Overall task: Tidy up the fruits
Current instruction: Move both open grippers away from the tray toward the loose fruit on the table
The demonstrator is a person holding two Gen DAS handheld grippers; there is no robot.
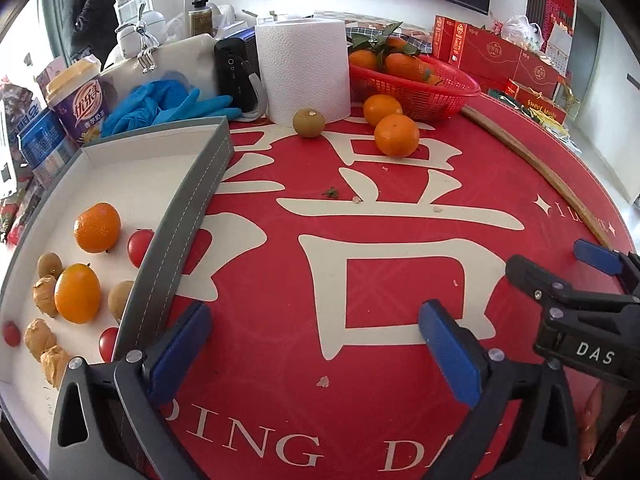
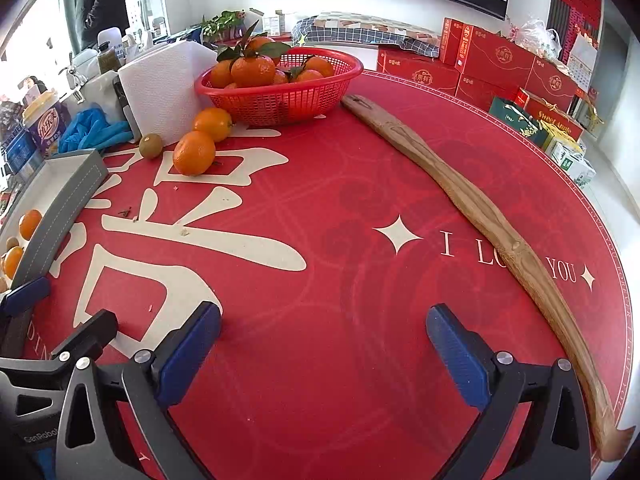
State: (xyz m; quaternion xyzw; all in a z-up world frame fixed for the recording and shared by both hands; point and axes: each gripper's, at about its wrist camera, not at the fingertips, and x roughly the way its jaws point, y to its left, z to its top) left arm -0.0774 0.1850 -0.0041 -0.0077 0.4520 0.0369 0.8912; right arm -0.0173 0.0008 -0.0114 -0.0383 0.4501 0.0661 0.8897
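Above the red tablecloth [image 1: 360, 280], both grippers, left [image 1: 316, 340] and right [image 2: 324, 344], tilt downward, fingers spread wide and empty.

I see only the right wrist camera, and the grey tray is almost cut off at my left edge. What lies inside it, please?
Observer: The left wrist view shows two oranges lying in the tray.
Operator: Only oranges?
Observer: No. Three cherry tomatoes also lie there, one against the tray's grey wall.
Operator: Anything else?
Observer: Three walnuts sit close together beside the nearer orange.
Operator: Does the left gripper hold something?
Observer: No. Its jaws are wide open, with only the red tablecloth between them.
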